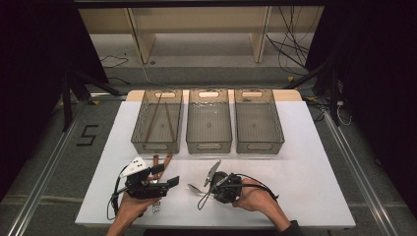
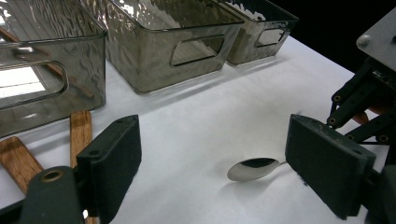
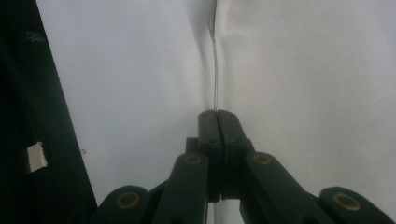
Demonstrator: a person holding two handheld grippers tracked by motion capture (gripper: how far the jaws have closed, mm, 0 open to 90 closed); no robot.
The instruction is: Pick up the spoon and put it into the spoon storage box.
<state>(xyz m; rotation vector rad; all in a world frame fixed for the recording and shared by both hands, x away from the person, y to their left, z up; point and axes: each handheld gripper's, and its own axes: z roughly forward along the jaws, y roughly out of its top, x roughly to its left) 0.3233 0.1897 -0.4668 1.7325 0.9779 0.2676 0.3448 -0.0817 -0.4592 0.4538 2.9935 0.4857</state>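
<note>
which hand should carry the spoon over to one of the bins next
Right, probably. The right gripper is already shut on the spoon's thin handle, its bowl resting on the white table. The left gripper stands open with nothing between its jaws, beside the wooden-handled utensils.

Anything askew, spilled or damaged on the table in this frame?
Nothing stands out. The three bins sit in a straight row, the right gripper is shut on the spoon, and the wooden-handled utensils lie unspilled.
</note>
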